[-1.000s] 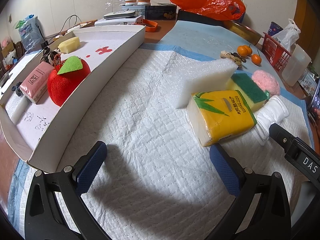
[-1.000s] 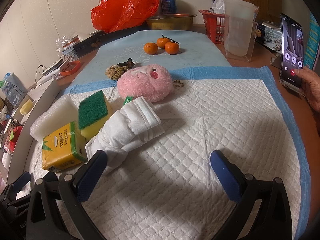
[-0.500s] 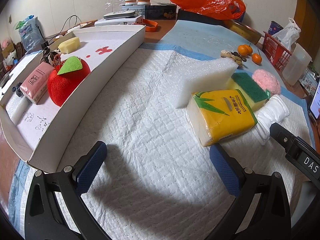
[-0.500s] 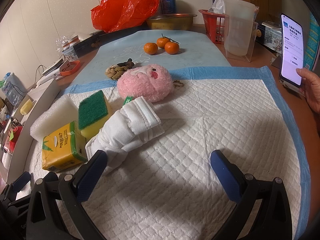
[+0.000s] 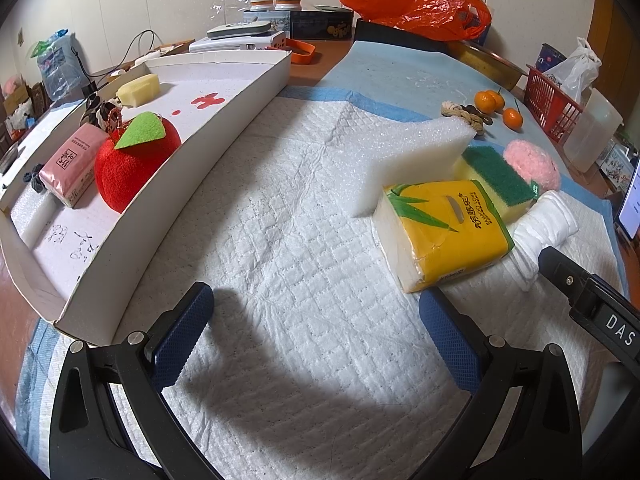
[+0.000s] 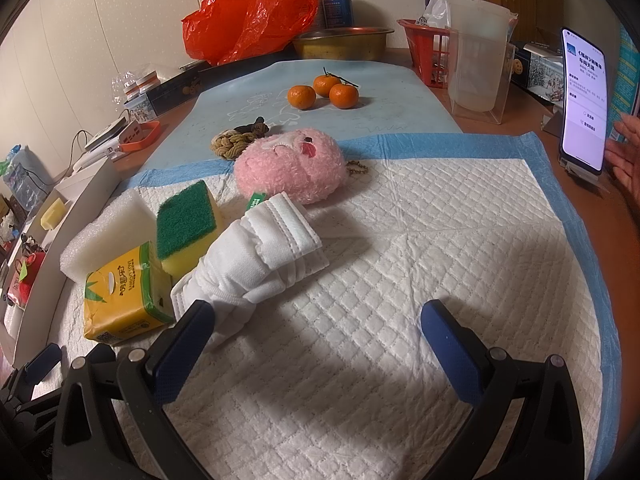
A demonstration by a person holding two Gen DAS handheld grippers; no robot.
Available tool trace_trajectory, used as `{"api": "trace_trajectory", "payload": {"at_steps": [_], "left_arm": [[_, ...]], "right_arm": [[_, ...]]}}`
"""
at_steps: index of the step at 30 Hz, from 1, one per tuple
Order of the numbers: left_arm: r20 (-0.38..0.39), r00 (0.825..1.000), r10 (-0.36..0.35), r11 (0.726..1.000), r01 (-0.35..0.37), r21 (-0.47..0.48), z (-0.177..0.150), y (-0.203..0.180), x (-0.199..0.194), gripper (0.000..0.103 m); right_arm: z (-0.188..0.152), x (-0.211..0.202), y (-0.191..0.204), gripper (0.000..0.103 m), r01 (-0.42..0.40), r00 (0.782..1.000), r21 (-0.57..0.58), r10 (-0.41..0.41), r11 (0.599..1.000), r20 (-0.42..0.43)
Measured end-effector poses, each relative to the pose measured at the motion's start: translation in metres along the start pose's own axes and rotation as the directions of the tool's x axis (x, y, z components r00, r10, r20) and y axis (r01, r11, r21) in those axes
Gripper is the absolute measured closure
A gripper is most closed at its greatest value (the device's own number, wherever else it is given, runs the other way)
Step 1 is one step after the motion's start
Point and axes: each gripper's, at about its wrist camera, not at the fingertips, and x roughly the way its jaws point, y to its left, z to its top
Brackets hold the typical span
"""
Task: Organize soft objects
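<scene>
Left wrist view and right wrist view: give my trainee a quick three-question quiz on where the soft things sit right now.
1. True or false: the red plush apple lies inside the white tray.
2. Which item lies on top of the yellow tissue pack? A) green-topped sponge B) pink plush C) tangerines
3. Fill in: the jaws of the left gripper and the right gripper are both ____ and hold nothing.

Key: 1 true; 2 A; 3 open.
</scene>
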Motion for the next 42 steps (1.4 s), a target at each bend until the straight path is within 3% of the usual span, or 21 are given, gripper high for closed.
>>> {"api": "trace_trajectory", "payload": {"at_steps": [42], "left_arm": [[0.000, 1.000, 0.002, 1.000, -0.002, 0.000, 0.0006, 0.0001, -0.0015, 0.000]], "right_arm": [[0.0000, -0.0001, 0.0003, 0.000, 0.001, 1.000, 0.000, -0.001, 1.000, 0.001]]}}
